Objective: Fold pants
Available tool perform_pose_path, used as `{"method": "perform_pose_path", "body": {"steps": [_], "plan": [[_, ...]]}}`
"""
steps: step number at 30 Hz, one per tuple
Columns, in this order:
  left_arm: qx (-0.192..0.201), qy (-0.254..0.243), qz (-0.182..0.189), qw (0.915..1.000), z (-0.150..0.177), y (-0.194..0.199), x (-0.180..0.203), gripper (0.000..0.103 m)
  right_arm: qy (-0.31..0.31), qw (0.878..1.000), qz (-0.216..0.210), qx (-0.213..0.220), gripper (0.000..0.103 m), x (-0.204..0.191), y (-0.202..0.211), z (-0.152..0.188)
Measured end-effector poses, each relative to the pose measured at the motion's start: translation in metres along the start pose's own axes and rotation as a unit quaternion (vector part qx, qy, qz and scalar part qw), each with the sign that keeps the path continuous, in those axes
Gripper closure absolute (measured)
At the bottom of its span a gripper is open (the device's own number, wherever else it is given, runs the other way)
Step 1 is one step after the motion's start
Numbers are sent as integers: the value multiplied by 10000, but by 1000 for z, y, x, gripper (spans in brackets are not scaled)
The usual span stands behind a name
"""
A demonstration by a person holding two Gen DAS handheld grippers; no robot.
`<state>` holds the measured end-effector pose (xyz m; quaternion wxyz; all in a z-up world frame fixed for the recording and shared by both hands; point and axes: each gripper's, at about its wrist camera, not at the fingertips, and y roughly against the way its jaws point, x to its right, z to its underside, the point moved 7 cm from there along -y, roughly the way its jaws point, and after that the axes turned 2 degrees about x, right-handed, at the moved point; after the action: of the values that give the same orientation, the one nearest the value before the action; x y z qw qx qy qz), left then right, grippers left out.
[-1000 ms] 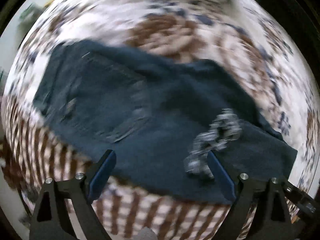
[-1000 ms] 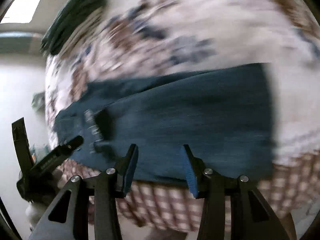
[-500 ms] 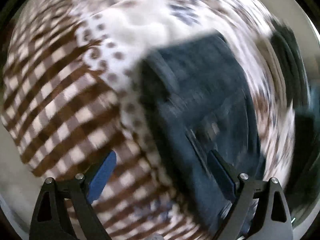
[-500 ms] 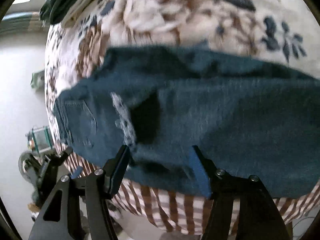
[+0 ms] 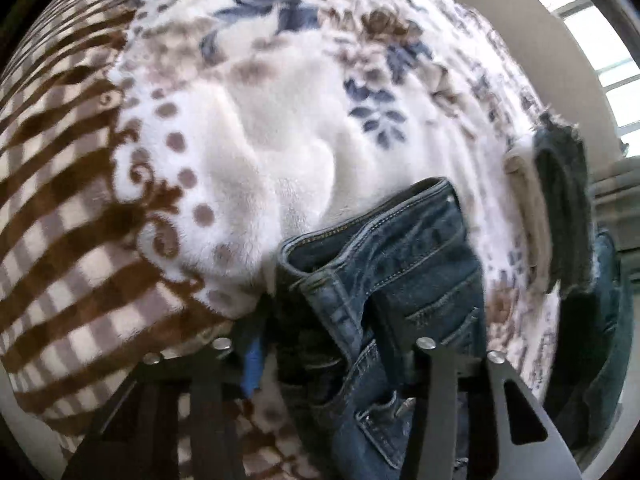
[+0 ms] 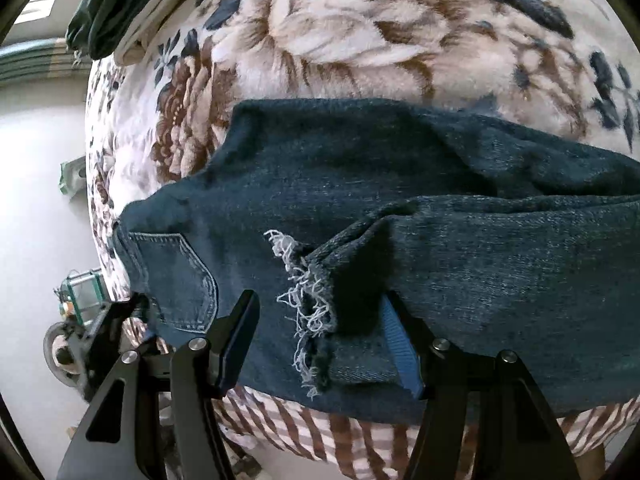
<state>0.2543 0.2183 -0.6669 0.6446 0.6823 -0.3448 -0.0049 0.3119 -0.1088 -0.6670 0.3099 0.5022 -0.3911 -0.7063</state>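
Left gripper [image 5: 328,344] fingers just closed on jeans [image 6: 400,216] waistband, right gripper [image 6: 320,340] fingers apart (straddling frayed hem)

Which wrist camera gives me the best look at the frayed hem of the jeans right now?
The right wrist view. The frayed hem sits sharp and unblocked between the right gripper fingers, white threads hanging loose. The left wrist view shows only the waistband end of the jeans; no hem is visible there.
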Motion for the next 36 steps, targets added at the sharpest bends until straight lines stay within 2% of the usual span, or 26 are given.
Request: {"method": "perform_pose_path", "body": {"steps": [3, 7, 9, 10, 12, 16, 20, 21, 22, 25, 28, 32, 34, 36], "plan": [[50, -34, 262, 9996, 4, 1, -12, 66, -25, 10000, 7, -6, 38, 4, -2, 1], [-57, 158, 859, 9962, 2, -11, -20, 66, -107, 9999, 22, -22, 38, 5, -1, 0], [-191, 415, 1231, 9913, 0, -16, -26, 62, -53, 10000, 72, -41, 38, 3, -2, 0], [-269, 600, 1410, 9878, -1, -20, -29, 57, -26, 9999, 97, -45, 38, 2, -2, 0], [-341, 776, 1596, 9835, -3, -28, -30, 52, 16, 9999, 137, -59, 38, 2, -4, 0], [-317, 516, 1444, 9877, -7, -32, -17, 47, 49, 9997, 212, -77, 38, 0, -5, -1], [-70, -2, 1408, 9900, -10, -12, 3, 64, 28, 9997, 236, -67, 38, -2, -6, -1], [-48, -33, 1448, 9894, -10, -9, 4, 64, 33, 9997, 248, -66, 38, -2, -6, 0], [-76, 27, 1462, 9892, -10, -10, 2, 64, 47, 9996, 264, -66, 38, -2, -6, 0], [-302, 520, 1472, 9873, -12, -34, -14, 54, 87, 9994, 319, -61, 38, -3, -9, 0], [-200, 345, 1385, 9896, -15, -40, -7, 54, 126, 9992, 367, -33, 38, -7, -10, 1], [48, -115, 1120, 9936, -14, -22, 8, 72, 179, 9987, 469, 34, 38, -8, -9, 2], [132, -394, 962, 9945, -13, -11, 15, 79, 215, 9983, 533, 67, 38, -7, -9, 4], [273, -669, 1018, 9922, -13, 5, 29, 81, 236, 9980, 581, 98, 38, -5, -8, 5]]}}
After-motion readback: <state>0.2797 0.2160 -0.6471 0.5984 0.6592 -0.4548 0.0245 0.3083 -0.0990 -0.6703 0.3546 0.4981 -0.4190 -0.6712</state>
